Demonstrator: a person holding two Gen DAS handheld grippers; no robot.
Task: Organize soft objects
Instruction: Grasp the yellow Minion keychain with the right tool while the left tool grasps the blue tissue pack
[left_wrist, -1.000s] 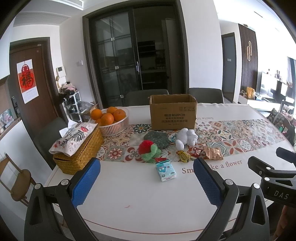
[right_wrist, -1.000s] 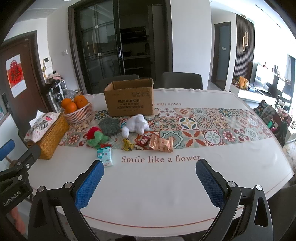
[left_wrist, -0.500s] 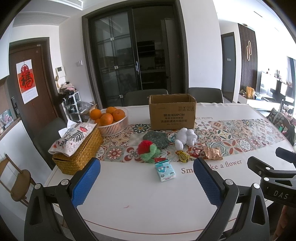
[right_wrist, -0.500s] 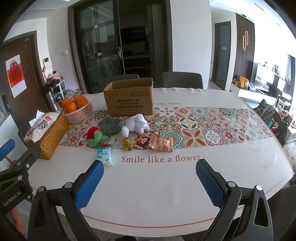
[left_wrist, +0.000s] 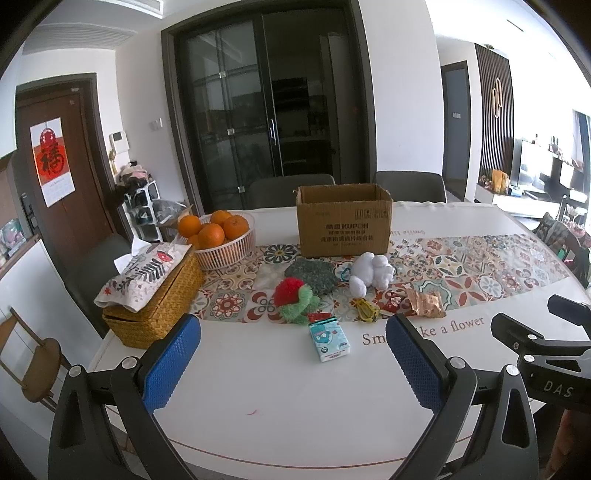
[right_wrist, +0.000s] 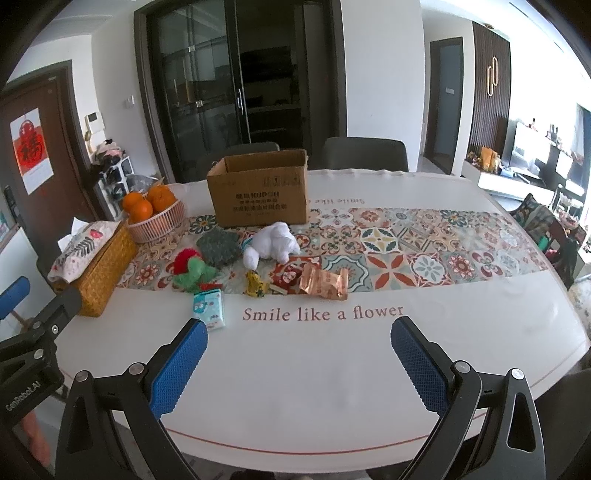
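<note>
- Both tongs hang above the near edge of the table, released, nothing between their blue pads: the left gripper and the right gripper each have their jaws spread wide.
- Landmark: an open cardboard box stands upright on the patterned runner, toward the far side of the table.
- Just in front of the box lies a white plush toy, with a dark green knitted piece beside it on the left, also close to the box.
- Nearer than the knitted piece sits a red and green fluffy toy, at the runner's front edge.
- A small tissue pack lies flat on the white part of the table, in front of the box and nearest the grippers; a small red item touches its far end.
- In front of the plush toy lie a yellow wrapper, a red packet and a crumpled copper foil packet, close together.
- Left of the box stands a white basket of oranges; further left and nearer, a wicker tissue box with a printed cloth cover.
- Printed words "Smile like a flower" run along the table in front of the packets.
</note>
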